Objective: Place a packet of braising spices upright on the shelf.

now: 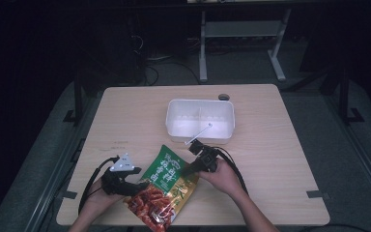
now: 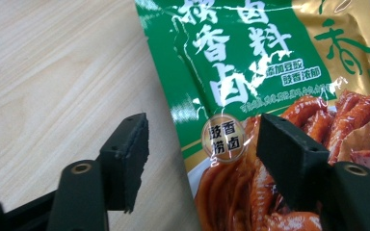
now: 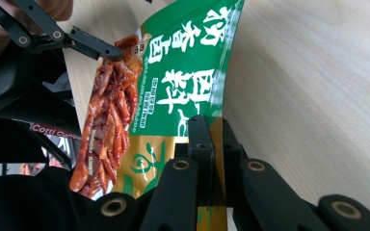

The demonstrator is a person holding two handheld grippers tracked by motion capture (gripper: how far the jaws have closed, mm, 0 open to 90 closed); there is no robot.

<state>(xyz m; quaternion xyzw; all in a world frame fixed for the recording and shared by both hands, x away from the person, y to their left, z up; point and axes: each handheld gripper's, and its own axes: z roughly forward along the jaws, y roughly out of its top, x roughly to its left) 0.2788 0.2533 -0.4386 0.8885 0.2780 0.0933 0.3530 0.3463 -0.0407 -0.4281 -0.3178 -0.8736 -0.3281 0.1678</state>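
A green and gold food packet (image 1: 162, 186) printed with red braised meat lies near the table's front edge. My right gripper (image 1: 187, 170) is shut on the packet's gold right edge, and in the right gripper view its jaws (image 3: 207, 137) pinch the foil (image 3: 173, 62) and lift that side off the wood. At the packet's left side my left gripper (image 1: 145, 183) is open. In the left gripper view its jaws (image 2: 204, 161) stand wide apart with the packet's left edge (image 2: 231, 72) between them, and the pads do not press on it.
A white rectangular container (image 1: 173, 126) sits at the table's middle back, with a thin white stick (image 1: 200, 132) leaning out over its front rim. A small dark round thing (image 1: 223, 96) lies behind it. Bare wood (image 1: 280, 159) stretches to the right and left.
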